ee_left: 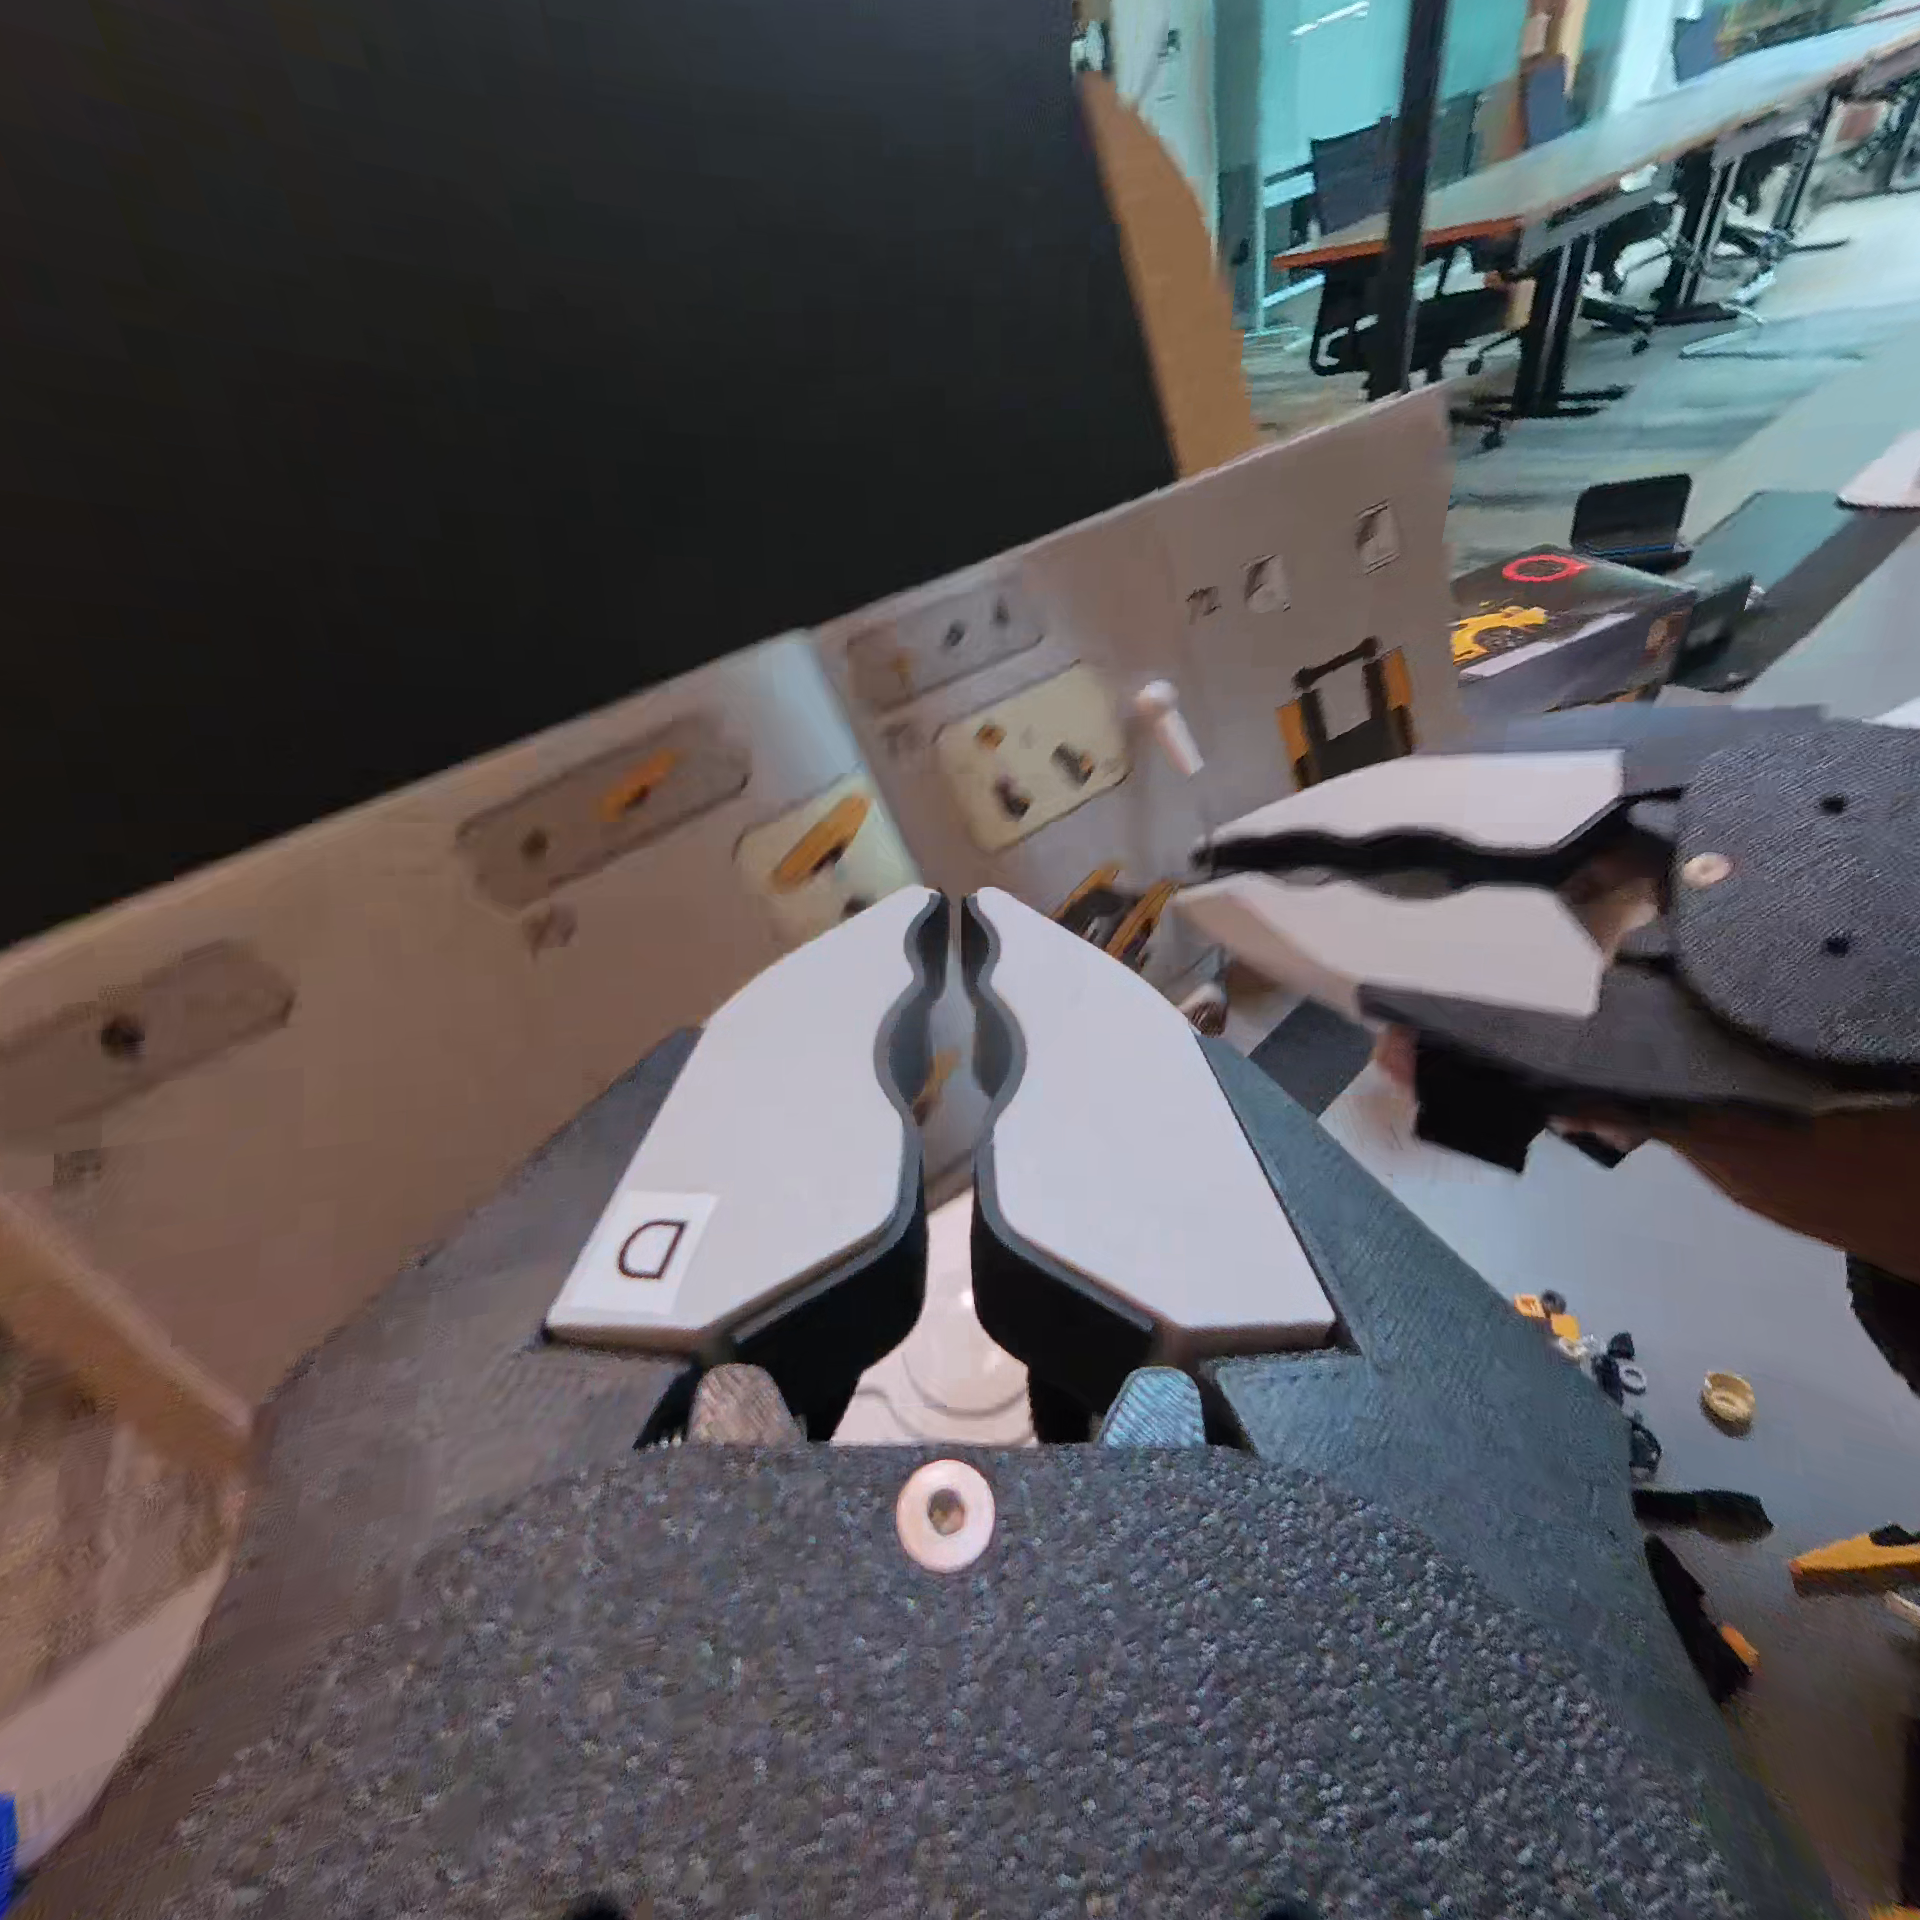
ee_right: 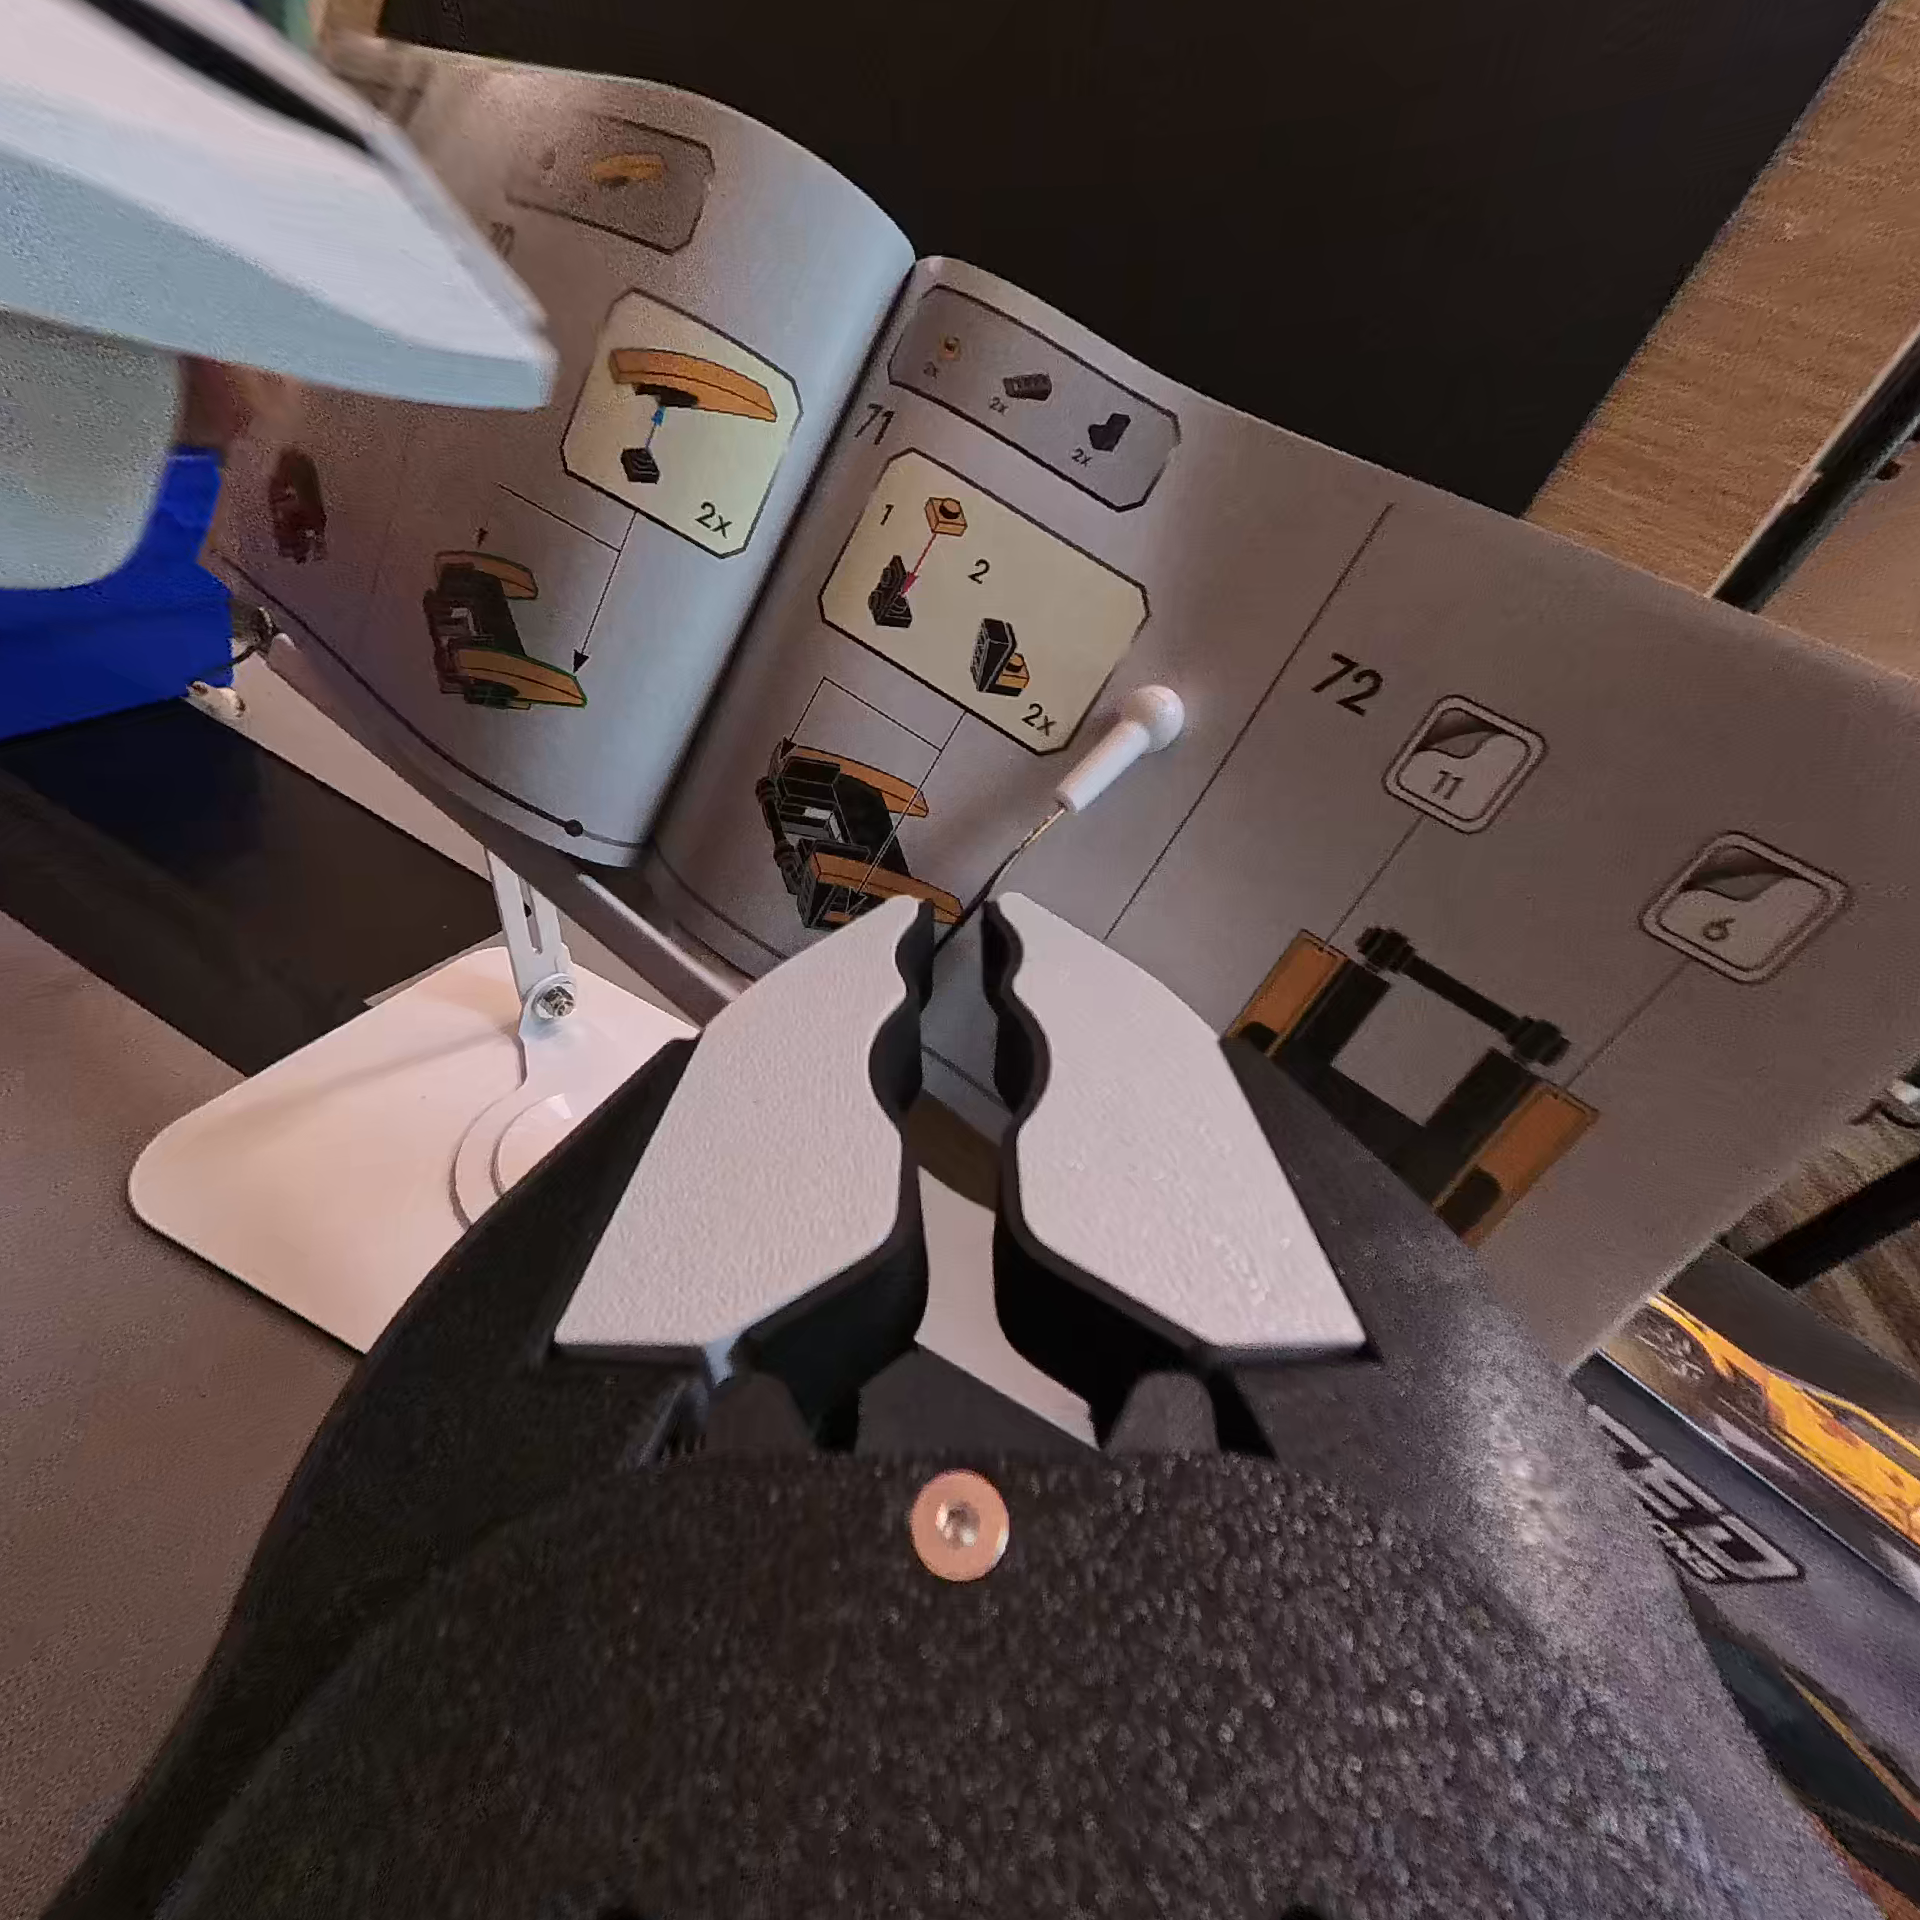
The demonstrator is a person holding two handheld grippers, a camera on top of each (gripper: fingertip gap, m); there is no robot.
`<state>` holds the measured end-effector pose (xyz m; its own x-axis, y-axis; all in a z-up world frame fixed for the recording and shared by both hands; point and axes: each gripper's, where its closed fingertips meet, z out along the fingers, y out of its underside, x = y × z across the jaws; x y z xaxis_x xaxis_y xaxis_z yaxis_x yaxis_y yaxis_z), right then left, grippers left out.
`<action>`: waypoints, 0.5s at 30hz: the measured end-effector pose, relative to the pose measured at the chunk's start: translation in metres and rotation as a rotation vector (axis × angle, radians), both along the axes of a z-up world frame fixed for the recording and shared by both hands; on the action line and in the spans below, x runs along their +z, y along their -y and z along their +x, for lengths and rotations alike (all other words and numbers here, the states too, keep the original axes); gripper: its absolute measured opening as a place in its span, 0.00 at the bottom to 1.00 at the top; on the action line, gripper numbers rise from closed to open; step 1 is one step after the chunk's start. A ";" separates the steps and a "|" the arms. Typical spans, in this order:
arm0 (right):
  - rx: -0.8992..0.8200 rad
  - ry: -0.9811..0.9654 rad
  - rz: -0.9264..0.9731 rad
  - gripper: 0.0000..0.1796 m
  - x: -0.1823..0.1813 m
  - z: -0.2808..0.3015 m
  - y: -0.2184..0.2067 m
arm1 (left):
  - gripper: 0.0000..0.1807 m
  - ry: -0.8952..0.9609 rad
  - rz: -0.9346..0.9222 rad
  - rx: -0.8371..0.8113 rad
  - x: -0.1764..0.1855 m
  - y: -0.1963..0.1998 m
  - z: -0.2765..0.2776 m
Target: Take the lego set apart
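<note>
Left gripper point(ee_left: 956, 914): held up over the dark table point(ee_left: 1621, 1236), white fingers nearly together at the tips with a thin gap, nothing between them; a white label sits on its left finger. Right gripper point(ee_right: 951, 920): likewise raised, its fingers drawn close with a narrow slot and empty; seen from the left wrist view it points in from the right, level with the booklet. Instruction booklet point(ee_right: 1039, 540): open and propped upright on a white stand point(ee_right: 312, 1164), a white-tipped wire page holder point(ee_right: 1127, 732) pressing the right-hand page flat, presumably so the build steps can be read while both grippers are occupied. Both grippers face these pages rather than any brick, which suggests a consulting pause, not a pull. Lego set: loose pieces point(ee_left: 1621, 1371), black, orange and one small gold ring, lie scattered on the table at the lower right of the left wrist view, well below the raised tools; no assembled model can be made out. Product box point(ee_left: 1558, 634): dark, with a yellow vehicle printed on it, lies beyond the booklet's right edge.
</note>
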<state>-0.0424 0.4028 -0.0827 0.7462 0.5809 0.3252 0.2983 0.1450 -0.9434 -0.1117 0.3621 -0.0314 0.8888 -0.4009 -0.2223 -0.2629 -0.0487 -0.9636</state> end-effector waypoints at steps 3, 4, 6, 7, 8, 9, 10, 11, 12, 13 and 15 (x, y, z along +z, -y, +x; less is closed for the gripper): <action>-0.043 -0.034 0.058 0.08 0.008 0.007 0.009 | 0.03 0.078 -0.049 0.041 -0.022 0.008 -0.035; -0.054 -0.041 0.075 0.10 0.010 0.008 0.013 | 0.03 0.098 -0.059 0.055 -0.029 0.011 -0.044; -0.066 -0.043 0.095 0.13 0.011 0.008 0.022 | 0.03 0.136 -0.073 0.076 -0.042 0.014 -0.059; -0.068 -0.044 0.100 0.13 0.011 0.007 0.026 | 0.03 0.159 -0.072 0.081 -0.046 0.016 -0.065; -0.068 -0.041 0.101 0.14 0.009 0.005 0.029 | 0.04 0.180 -0.062 0.085 -0.049 0.018 -0.069; -0.066 -0.036 0.102 0.15 0.008 0.003 0.033 | 0.04 0.199 -0.047 0.089 -0.051 0.020 -0.073; -0.067 -0.030 0.107 0.16 0.006 0.001 0.036 | 0.03 0.213 -0.027 0.092 -0.053 0.021 -0.076; -0.064 -0.024 0.112 0.16 0.005 -0.001 0.040 | 0.03 0.218 -0.007 0.093 -0.054 0.022 -0.078; -0.060 -0.021 0.110 0.17 0.004 -0.004 0.042 | 0.03 0.209 0.007 0.093 -0.055 0.022 -0.081; -0.058 -0.020 0.105 0.18 0.002 -0.006 0.045 | 0.04 0.189 0.016 0.098 -0.056 0.023 -0.084; -0.050 -0.024 0.092 0.18 -0.002 -0.009 0.047 | 0.04 0.162 0.025 0.115 -0.059 0.025 -0.091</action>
